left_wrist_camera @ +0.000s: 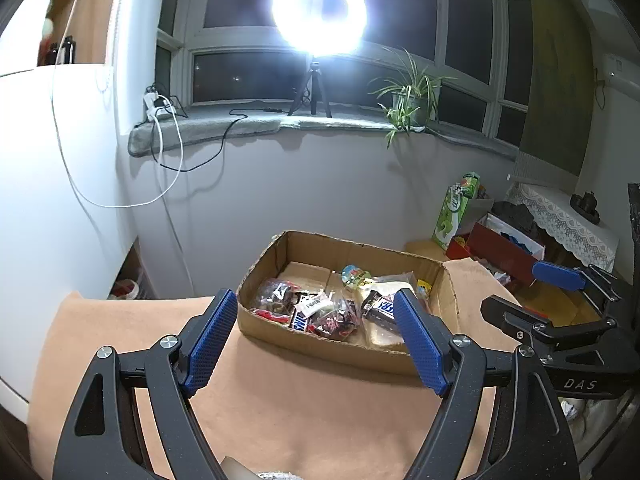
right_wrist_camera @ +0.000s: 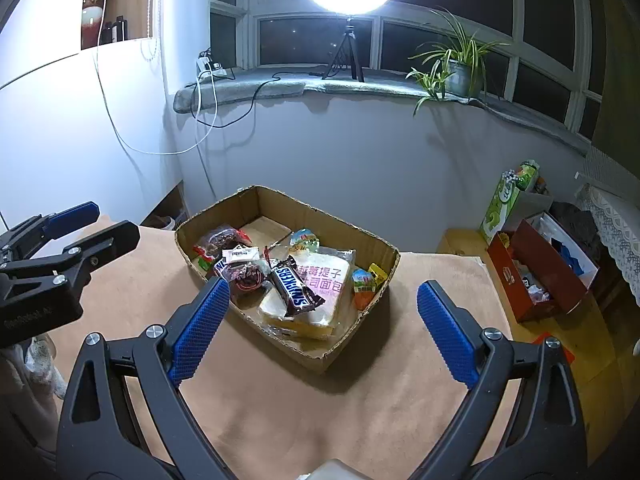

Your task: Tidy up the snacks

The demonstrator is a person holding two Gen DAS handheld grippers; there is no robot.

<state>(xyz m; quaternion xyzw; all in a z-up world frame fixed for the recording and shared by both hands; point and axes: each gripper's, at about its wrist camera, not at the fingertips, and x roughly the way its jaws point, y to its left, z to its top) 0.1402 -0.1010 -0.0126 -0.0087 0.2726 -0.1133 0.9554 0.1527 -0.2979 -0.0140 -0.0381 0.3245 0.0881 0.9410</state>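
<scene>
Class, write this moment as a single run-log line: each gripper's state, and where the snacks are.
left gripper: open, empty | right gripper: open, empty | Snickers bar: on bread pack | cardboard box: on table, holding snacks

Your left wrist camera looks forward from low over the table (left_wrist_camera: 280,412) toward the windowsill, your right wrist camera sits just beside it facing the same way, and both share the nearby cardboard box (left_wrist_camera: 348,344) (right_wrist_camera: 352,344).
</scene>
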